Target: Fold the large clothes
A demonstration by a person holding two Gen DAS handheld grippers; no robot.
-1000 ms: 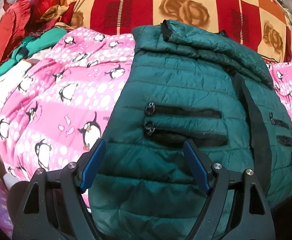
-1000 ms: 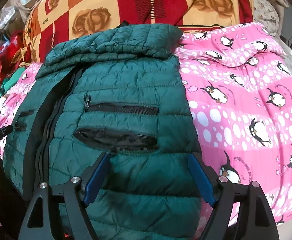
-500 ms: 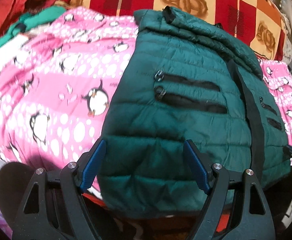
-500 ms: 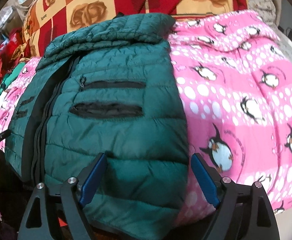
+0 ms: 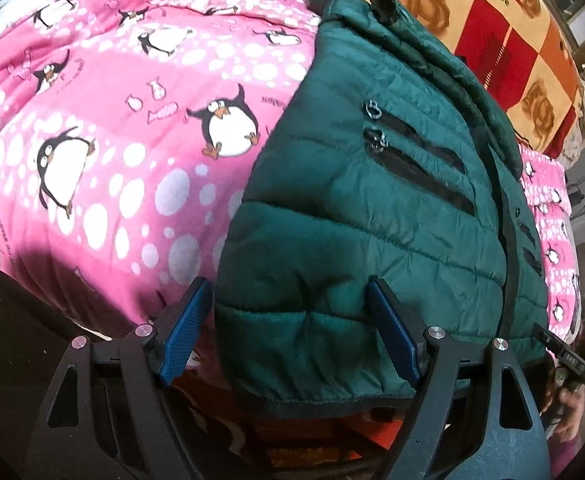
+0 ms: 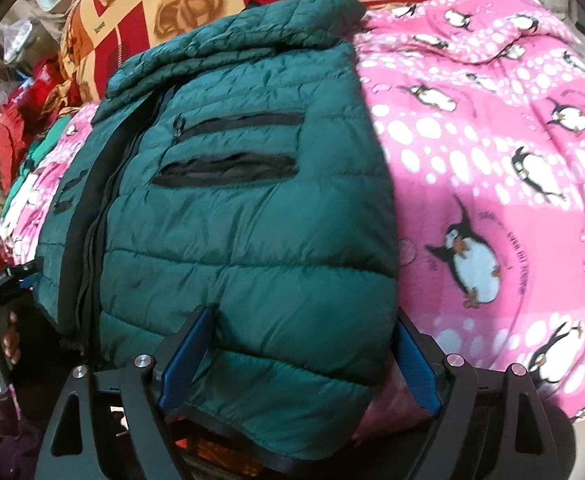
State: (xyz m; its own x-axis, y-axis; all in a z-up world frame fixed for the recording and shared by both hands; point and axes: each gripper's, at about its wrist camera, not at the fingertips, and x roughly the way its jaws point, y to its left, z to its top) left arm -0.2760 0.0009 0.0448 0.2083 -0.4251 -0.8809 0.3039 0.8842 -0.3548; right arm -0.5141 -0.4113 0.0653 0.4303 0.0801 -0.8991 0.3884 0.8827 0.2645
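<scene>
Green jacket [image 5: 372, 216] runs 6-to-12, hem at 6, nearest both grippers: left gripper [image 5: 292, 336] and right gripper [image 6: 300, 360] fingers spread, straddling hem corners, nothing pinched.

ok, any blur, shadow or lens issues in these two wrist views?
Left wrist: sharp; strong fisheye bending, dark vignette corners, a shadow on the pink penguin-print blanket at lower left. Right wrist: slight motion blur, softening the quilted dark green puffer jacket; same fisheye curvature and dark corners. No glare in either.
</scene>
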